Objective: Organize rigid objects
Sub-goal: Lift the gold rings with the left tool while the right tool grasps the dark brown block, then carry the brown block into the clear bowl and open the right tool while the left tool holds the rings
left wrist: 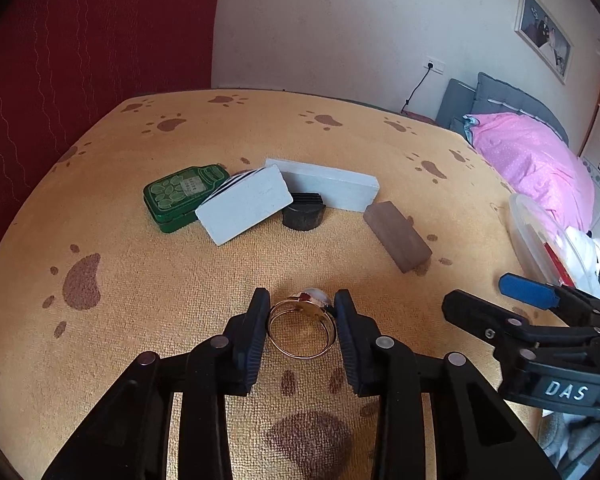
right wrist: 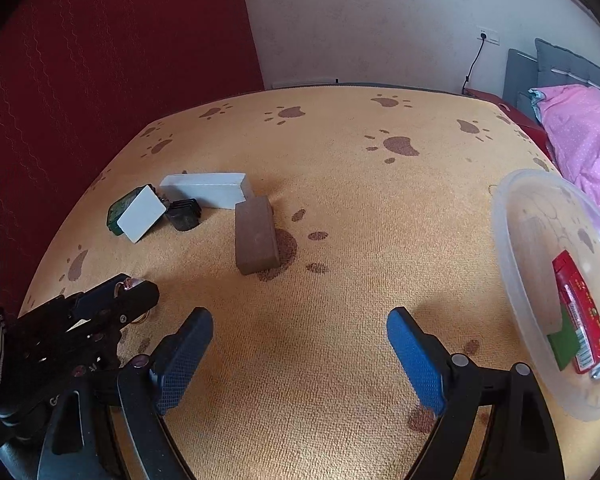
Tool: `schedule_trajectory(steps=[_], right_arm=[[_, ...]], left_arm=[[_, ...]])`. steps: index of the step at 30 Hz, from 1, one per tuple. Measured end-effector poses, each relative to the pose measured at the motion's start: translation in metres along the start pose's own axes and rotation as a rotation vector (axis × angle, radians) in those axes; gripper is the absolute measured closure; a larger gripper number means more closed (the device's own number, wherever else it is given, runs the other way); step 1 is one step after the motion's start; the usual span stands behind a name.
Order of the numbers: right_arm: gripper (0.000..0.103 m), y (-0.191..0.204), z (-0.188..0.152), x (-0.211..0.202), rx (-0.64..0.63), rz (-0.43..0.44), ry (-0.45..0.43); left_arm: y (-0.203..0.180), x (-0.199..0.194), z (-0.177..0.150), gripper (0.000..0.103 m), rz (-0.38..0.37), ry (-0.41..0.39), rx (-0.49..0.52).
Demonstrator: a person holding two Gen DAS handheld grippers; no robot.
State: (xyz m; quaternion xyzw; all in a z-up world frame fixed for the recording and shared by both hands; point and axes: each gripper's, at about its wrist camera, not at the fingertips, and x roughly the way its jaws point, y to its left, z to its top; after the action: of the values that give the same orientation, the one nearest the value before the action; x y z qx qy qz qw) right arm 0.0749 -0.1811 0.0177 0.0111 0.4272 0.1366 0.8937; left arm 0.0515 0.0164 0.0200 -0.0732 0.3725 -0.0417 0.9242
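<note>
Ring [left wrist: 302,330]: gold band with a pale stone, pinched between the pads of the left tongs [left wrist: 302,312], low over the paw-print cloth of the worktop [left wrist: 180,280]. Right tongs [right wrist: 300,344]: spread wide, holding nothing. Farther back, clustered: green tin [left wrist: 176,200], white card [left wrist: 244,210], black block [left wrist: 303,216], long white box [left wrist: 331,184]. Brown block [right wrist: 256,236] just beside them. Clear plastic bowl [right wrist: 511,232] at right, holding a red packet [right wrist: 579,312].

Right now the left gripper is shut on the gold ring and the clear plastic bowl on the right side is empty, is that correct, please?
Not quite: the left gripper is shut on the gold ring, but the clear plastic bowl is not empty. The right wrist view shows a red packet lying inside it.
</note>
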Motion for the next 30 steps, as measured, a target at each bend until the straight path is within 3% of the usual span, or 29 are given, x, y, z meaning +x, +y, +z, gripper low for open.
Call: schedule_trajectory(steps=[5,12,17,23,25,30], right_arm=[[0.015,0.008,0.014,0.013,-0.019,0.002,-0.001],[0.034,0.02,0.032,0.038,-0.083,-0.004,0.016],[0.037,0.027,0.039,0.048,-0.111,-0.032,0.01],[0.054,0.033,0.036,0.048,-0.167,-0.062,-0.014],[0.068,0.033,0.036,0.046,-0.158,-0.047,-0.013],[0.074,0.03,0.033,0.038,-0.122,-0.03,-0.024]], left_arm=[[0.003,-0.001,0.001,0.069,0.001,-0.017,-0.027],[0.01,0.0,0.003,0.069,0.001,-0.014,-0.07],[0.008,0.001,0.002,0.069,0.001,-0.008,-0.064],[0.009,0.003,0.003,0.069,0.0,-0.001,-0.065],[0.009,0.003,0.003,0.069,0.0,0.0,-0.064],[0.009,0.004,0.003,0.069,0.003,0.001,-0.064]])
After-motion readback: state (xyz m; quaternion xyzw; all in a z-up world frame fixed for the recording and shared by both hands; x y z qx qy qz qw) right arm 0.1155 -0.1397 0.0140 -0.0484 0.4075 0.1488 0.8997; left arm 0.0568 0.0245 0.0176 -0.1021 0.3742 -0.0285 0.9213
